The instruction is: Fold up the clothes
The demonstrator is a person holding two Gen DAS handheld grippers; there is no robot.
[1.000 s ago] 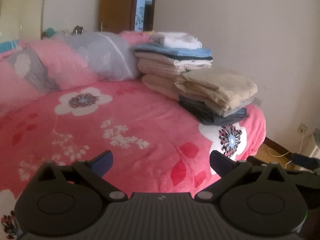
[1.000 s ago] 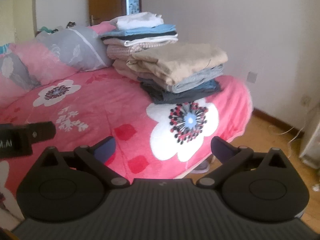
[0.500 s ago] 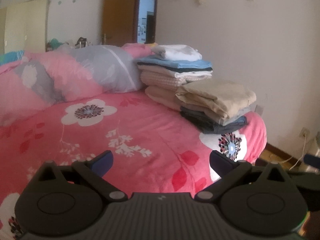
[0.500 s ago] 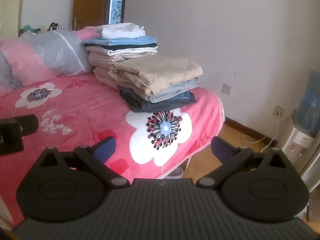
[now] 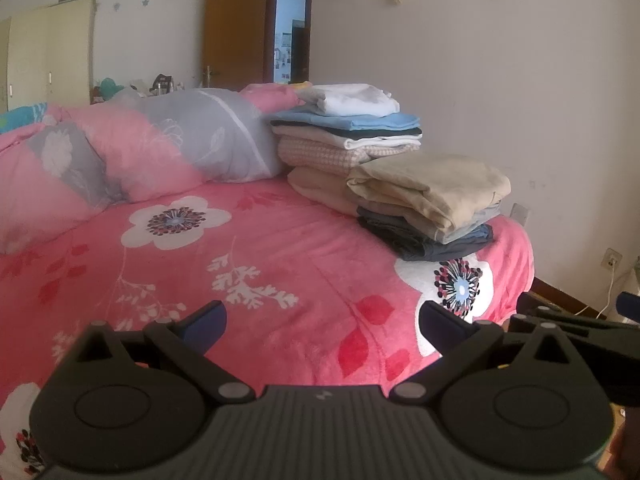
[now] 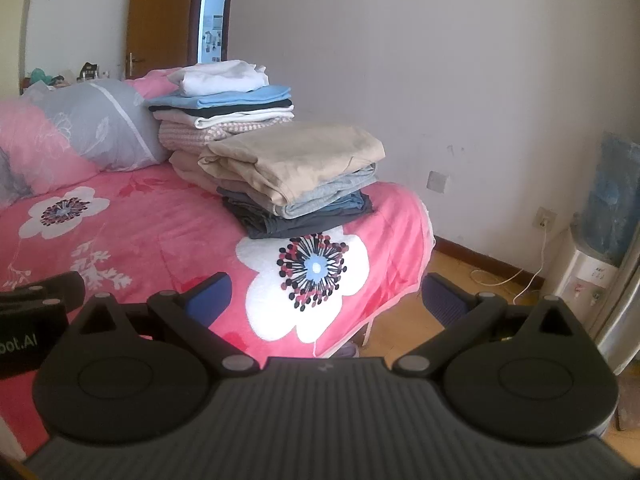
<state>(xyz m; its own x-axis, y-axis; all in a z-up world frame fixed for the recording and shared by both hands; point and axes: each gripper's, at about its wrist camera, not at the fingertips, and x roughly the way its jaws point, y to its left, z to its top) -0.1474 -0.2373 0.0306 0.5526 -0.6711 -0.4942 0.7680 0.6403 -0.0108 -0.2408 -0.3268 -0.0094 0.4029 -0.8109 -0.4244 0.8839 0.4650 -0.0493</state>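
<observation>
Two piles of folded clothes rest on a pink floral bed [image 5: 280, 264] [image 6: 140, 232] along its right side. The near pile [image 5: 432, 200] [image 6: 296, 176] has a beige garment on top of grey and dark ones. Behind it, the far pile [image 5: 348, 124] [image 6: 224, 100] carries white and light blue pieces on top. My left gripper [image 5: 322, 320] is open and holds nothing, hovering over the near part of the bed. My right gripper [image 6: 326, 300] is open and empty over the bed's right corner. Each gripper shows at the edge of the other's view.
Pink and grey pillows [image 5: 160, 152] lie at the head of the bed. A white wall runs along the right, with an open wooden door [image 5: 236, 24] behind. A water dispenser [image 6: 600, 248] and a white cable [image 6: 520, 276] are on the wooden floor at right.
Both grippers have drawn back and tilted up from the bed; the piles now appear farther off, and more wall and floor show. Both stayed open.
</observation>
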